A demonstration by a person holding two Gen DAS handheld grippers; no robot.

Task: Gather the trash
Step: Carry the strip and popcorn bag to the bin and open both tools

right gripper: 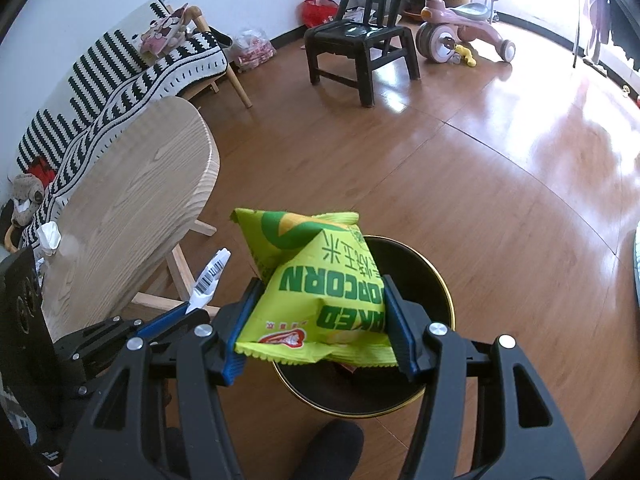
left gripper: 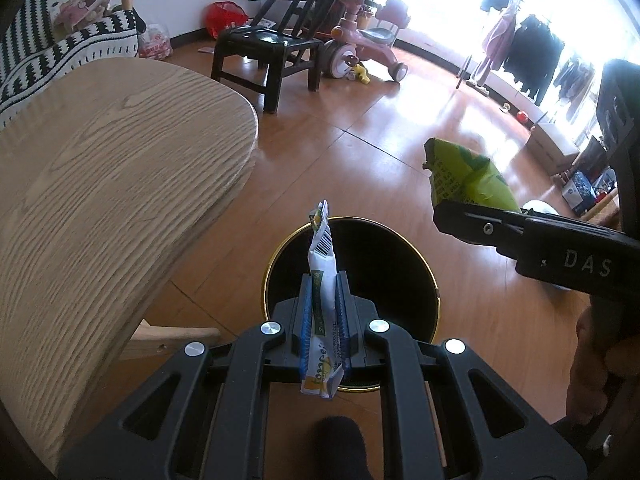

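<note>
My left gripper (left gripper: 323,292) is shut on a thin white sachet (left gripper: 322,256) with a barcode, held upright over the black bin with a gold rim (left gripper: 416,264). The same sachet (right gripper: 210,276) shows at the left in the right wrist view. My right gripper (right gripper: 320,308) is shut on a puffy green-yellow popcorn bag (right gripper: 320,276), which hangs above the bin (right gripper: 436,280). In the left wrist view that bag (left gripper: 464,172) and a black right finger (left gripper: 480,226) hover just right of the bin. Something red lies inside the bin, mostly hidden.
A round light-wood table (left gripper: 100,184) stands close on the left of the bin, with crumpled white paper (right gripper: 49,236) on its far side. A black chair (right gripper: 360,44), a pink tricycle (right gripper: 460,28) and a striped sofa (right gripper: 120,80) stand farther back. A dark foot (right gripper: 332,452) is near the bin.
</note>
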